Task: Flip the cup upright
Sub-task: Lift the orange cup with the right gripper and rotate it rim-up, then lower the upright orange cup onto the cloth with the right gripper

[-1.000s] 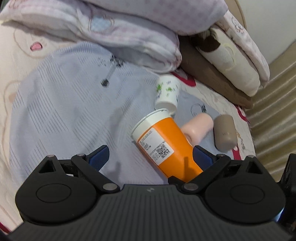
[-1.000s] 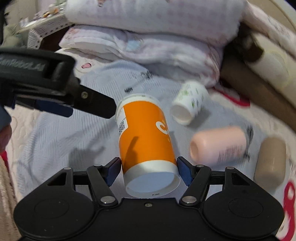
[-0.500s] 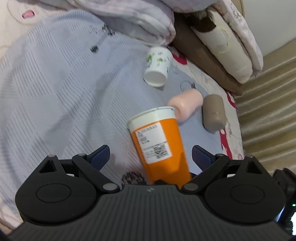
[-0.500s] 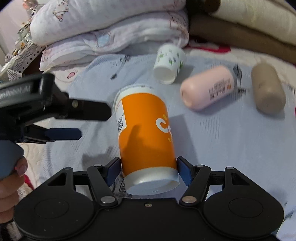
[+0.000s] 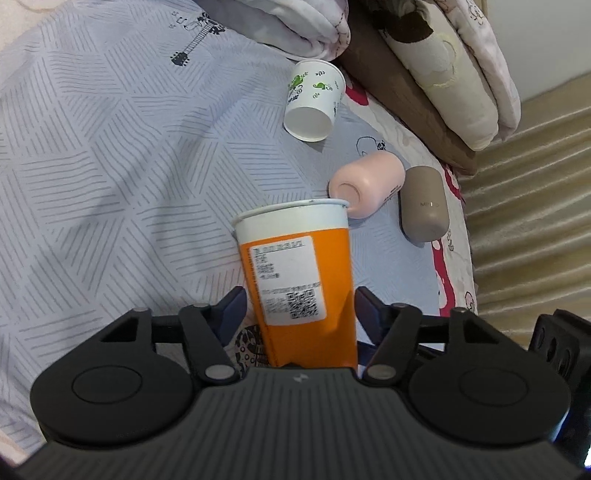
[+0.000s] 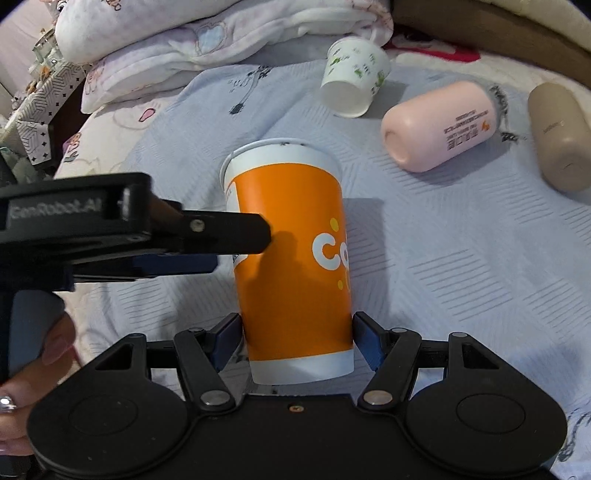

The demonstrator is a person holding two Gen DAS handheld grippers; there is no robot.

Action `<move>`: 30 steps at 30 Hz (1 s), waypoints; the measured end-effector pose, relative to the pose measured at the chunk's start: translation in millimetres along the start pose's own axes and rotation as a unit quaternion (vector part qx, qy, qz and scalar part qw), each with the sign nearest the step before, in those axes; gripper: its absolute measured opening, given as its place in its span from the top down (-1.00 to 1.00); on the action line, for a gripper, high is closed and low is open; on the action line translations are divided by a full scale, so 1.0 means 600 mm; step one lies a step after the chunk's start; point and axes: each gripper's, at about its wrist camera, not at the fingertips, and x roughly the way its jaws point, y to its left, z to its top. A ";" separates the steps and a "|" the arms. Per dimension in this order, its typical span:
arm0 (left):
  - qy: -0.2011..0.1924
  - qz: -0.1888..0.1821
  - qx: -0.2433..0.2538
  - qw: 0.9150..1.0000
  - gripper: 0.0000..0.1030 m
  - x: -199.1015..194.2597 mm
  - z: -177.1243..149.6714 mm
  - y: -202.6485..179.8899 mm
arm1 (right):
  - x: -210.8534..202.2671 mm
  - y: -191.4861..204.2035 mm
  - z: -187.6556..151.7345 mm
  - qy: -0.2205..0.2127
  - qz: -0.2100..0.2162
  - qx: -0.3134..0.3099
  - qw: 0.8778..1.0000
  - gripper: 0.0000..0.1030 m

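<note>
Standing rim-up on the pale striped bedsheet (image 6: 461, 266), the orange cup (image 6: 291, 258) is held low on its body by the right gripper (image 6: 297, 341), whose blue pads (image 6: 226, 341) press against both sides just above the white base band. The cup reads as upright with a slight lean.

In the left wrist view the left gripper (image 5: 299, 314) brackets the same orange cup (image 5: 295, 273) on its label side. The blue pads (image 5: 232, 308) sit close to the cup wall, but contact on either side cannot be confirmed, so whether this gripper grasps the cup cannot be told. In the right wrist view one black finger of the left gripper (image 6: 221, 232) reaches the cup's side at mid height.

A white paper cup (image 5: 314, 101) with green print lies on its side further back, mouth toward the cameras, near the folded bedding (image 5: 295, 22). A pink bottle (image 5: 365, 186) lies on its side beyond the orange cup. A taupe bottle (image 5: 423, 205) lies just beside the pink one, apart from it. Neither touches the orange cup.
</note>
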 end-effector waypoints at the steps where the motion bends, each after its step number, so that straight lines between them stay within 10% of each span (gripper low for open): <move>1: 0.002 0.001 -0.001 1.000 -0.15 0.003 0.000 0.002 | 0.003 0.001 0.001 0.004 0.004 -0.002 1.000 -0.38; 30: 0.016 -0.035 0.050 0.998 -0.23 0.032 0.004 -0.005 | 0.017 -0.029 0.055 0.019 0.041 -0.025 0.999 -0.49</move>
